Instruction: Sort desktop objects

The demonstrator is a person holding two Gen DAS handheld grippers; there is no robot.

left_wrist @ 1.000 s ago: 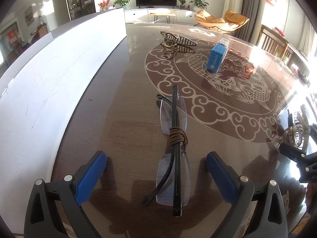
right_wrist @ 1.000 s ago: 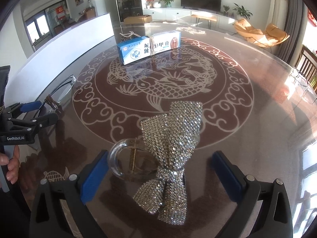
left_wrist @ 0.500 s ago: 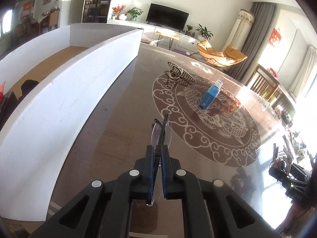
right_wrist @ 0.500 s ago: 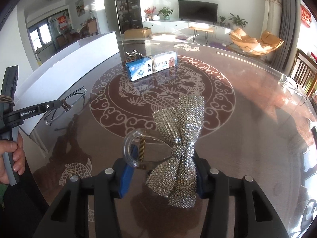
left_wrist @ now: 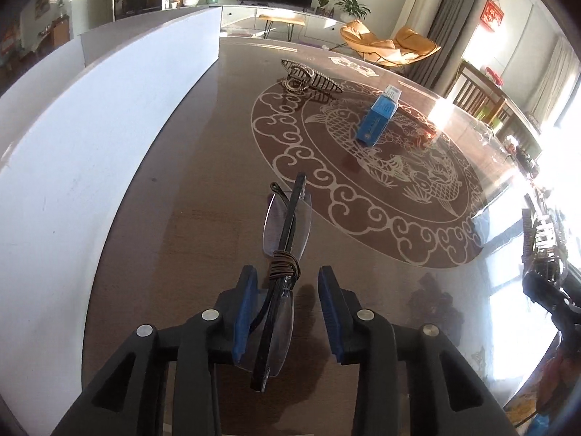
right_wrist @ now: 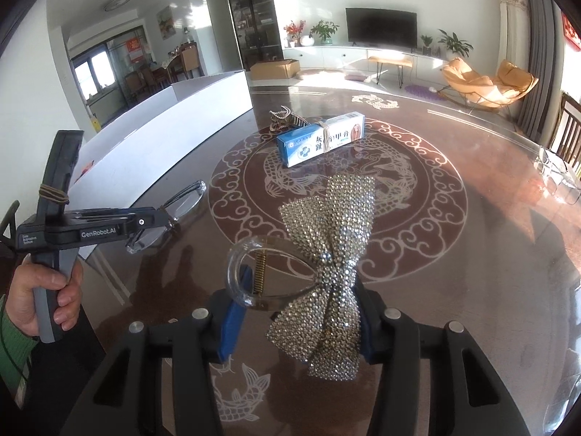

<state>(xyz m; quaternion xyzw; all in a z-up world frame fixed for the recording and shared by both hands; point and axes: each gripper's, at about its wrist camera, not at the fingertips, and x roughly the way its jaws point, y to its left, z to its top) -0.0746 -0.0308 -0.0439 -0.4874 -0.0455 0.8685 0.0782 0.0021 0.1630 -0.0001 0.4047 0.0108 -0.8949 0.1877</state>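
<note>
Left wrist view shows the left gripper [left_wrist: 288, 309] with its blue fingers [left_wrist: 244, 312] partly apart, a visible gap on each side of the folded glasses [left_wrist: 281, 279] that lie between them; whether the left pad touches the near lens cannot be told, so the grip looks released rather than clamped. The glasses run lengthwise straight away from the camera, temple arms folded over the lenses and bound by a brown cord wrap [left_wrist: 284, 269] near the middle. In the right wrist view they appear raised off the surface [left_wrist: 181, 200].

A white box wall [left_wrist: 90, 138] runs along the left. Further out lie a striped hair claw [left_wrist: 310, 79] and a blue medicine box [left_wrist: 377, 120], its long axis pointing away and slightly right.

Right wrist view shows the right gripper [right_wrist: 296, 321] with fingers [right_wrist: 232, 323] closed on a rhinestone bow hair clip [right_wrist: 330, 265]. The bow's long axis runs away from the camera, tilted to the right; its clear plastic loop [right_wrist: 250, 272] with a spring sticks out left. The medicine box [right_wrist: 321, 138] lies crosswise beyond it.
</note>
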